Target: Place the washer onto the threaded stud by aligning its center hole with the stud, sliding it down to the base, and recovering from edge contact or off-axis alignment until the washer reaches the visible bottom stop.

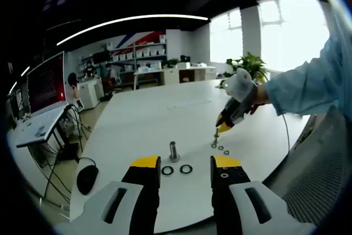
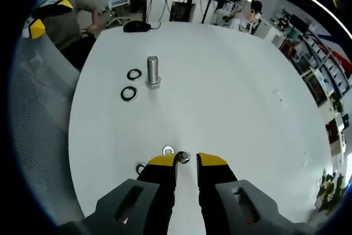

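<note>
White round table (image 1: 165,119) in an open office, with shelves, desks and bright windows behind. Landmark: the stud (image 1: 174,151), standing upright on its hex base near the table's near edge in the left gripper view. Two black rings (image 1: 176,169) lie flat just beside the stud's base, touching neither it nor each other. The left gripper (image 1: 185,164) hovers on the near side of the stud, its yellow-tipped jaws spread wide with nothing between them. The right gripper (image 1: 218,130), held by a hand in a light blue sleeve, points down at the table to the right of the stud, well apart from it, above a small cluster of washers (image 1: 220,148). In the right gripper view the right gripper (image 2: 186,161) has its jaws drawn close together with a metal washer (image 2: 183,157) pinched between the tips; a second washer (image 2: 168,150) lies flat just beside them, and a dark ring (image 2: 141,168) peeks out by the left jaw. The stud (image 2: 152,71) stands far beyond.
</note>
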A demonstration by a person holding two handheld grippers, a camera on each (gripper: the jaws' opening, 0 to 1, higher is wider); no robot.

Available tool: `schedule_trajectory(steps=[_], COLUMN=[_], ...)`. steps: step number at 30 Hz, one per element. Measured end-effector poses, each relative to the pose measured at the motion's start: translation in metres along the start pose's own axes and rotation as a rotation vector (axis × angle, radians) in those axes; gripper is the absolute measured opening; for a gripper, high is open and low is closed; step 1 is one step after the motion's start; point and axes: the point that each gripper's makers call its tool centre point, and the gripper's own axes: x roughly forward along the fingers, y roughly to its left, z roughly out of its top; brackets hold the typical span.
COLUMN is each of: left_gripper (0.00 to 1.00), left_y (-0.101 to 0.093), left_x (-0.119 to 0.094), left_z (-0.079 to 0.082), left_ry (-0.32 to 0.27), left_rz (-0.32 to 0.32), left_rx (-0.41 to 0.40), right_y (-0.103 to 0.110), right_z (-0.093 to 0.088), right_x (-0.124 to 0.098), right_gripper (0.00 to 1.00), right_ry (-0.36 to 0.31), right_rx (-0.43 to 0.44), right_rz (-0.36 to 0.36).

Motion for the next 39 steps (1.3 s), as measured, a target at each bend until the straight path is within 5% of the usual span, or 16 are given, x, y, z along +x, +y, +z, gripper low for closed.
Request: schedule_trajectory(steps=[39], left_gripper=[0.33], left_y=[0.000], left_x=[-0.001], left_z=[-0.001], left_ry=[0.008], left_rz=[-0.005], left_rx=[0.006], right_y=[0.047], right_z=[-0.032], right_x=[0.012], right_gripper=[0.16], right_ry=[0.077], right_rx=[0.048], right_rz=[0.110])
